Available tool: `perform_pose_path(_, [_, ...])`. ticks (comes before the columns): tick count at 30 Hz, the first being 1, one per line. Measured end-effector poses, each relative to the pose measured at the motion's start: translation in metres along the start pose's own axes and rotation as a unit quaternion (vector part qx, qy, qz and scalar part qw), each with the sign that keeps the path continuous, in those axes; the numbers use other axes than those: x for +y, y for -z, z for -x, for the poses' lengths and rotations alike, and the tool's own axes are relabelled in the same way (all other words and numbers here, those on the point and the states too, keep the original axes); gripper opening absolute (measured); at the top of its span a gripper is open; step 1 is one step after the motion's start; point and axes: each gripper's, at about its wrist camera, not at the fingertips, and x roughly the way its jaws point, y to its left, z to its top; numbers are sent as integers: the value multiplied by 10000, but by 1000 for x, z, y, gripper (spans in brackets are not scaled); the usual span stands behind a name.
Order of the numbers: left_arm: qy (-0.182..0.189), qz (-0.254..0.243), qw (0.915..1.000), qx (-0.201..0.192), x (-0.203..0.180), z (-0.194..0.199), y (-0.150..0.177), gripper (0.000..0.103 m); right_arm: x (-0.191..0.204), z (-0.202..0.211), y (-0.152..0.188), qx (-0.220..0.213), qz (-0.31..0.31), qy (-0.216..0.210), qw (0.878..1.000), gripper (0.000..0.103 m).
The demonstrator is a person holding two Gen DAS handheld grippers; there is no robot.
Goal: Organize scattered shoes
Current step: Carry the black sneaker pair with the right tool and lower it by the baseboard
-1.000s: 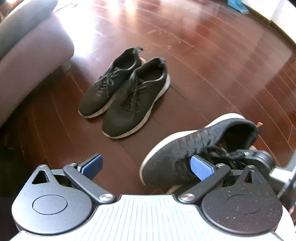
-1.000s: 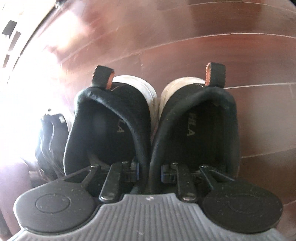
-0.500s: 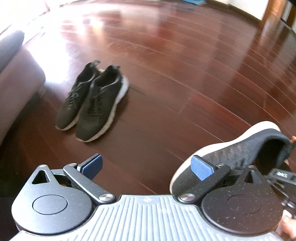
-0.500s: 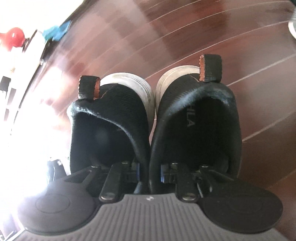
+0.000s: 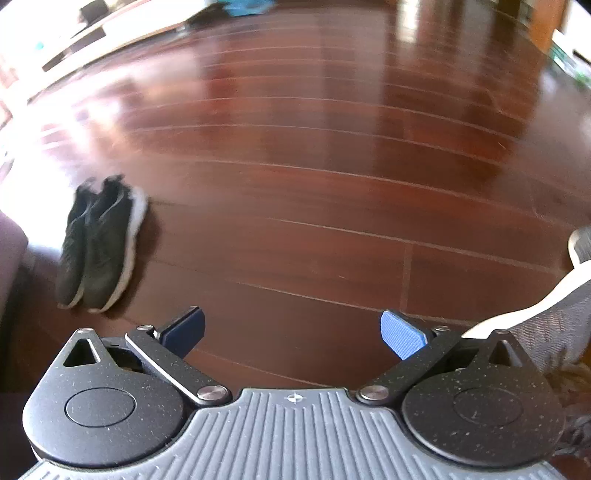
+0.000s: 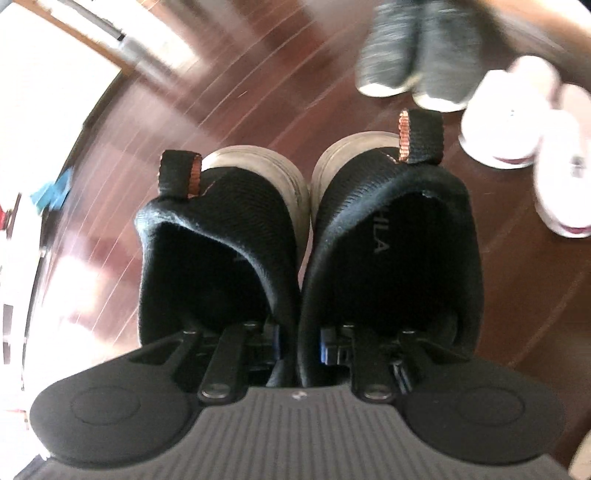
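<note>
My right gripper [image 6: 298,345] is shut on the two inner collars of a pair of dark mesh sneakers [image 6: 391,240] with white soles and orange-lined heel tabs, and carries them heel-away above the floor. The same pair's grey toe [image 5: 550,325] shows at the right edge of the left wrist view. My left gripper [image 5: 291,330] is open with nothing between its blue pads, over bare floor. A black pair of sneakers [image 5: 99,251] stands side by side on the floor at the left.
Red-brown wooden floor [image 5: 314,177] all around. A grey pair of shoes [image 6: 413,55] and a white pair [image 6: 535,122] sit blurred ahead at the upper right. A sofa edge [image 5: 9,254] is at the far left; white furniture [image 5: 110,26] lines the far wall.
Both hands have swung sideways across the room. The black pair slid to the left and shrank in the left wrist view. The grey and white pairs came into the right wrist view.
</note>
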Motion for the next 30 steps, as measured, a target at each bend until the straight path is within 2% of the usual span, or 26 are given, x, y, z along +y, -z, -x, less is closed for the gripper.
perform_pose_path(6, [203, -824, 9964, 8, -64, 1, 26, 103, -74, 42, -12, -264, -484, 280, 9981, 21])
perform_pose_path(12, [287, -1568, 9872, -33, -113, -1, 53, 103, -161, 83, -25, -484, -941, 607, 9925, 21])
perform_pose_path(20, [265, -1985, 9797, 13, -146, -13, 81, 103, -249, 110, -31, -588, -1429, 980, 9831, 21])
perform_pose_path(26, [202, -2157, 9762, 34, -161, -16, 95, 103, -305, 103, -37, -551, -1880, 1175, 9736, 21])
perform_pose_path(30, [163, -2182, 9758, 46, -168, -13, 96, 103, -336, 97, -42, -564, -2271, 1342, 9629, 21])
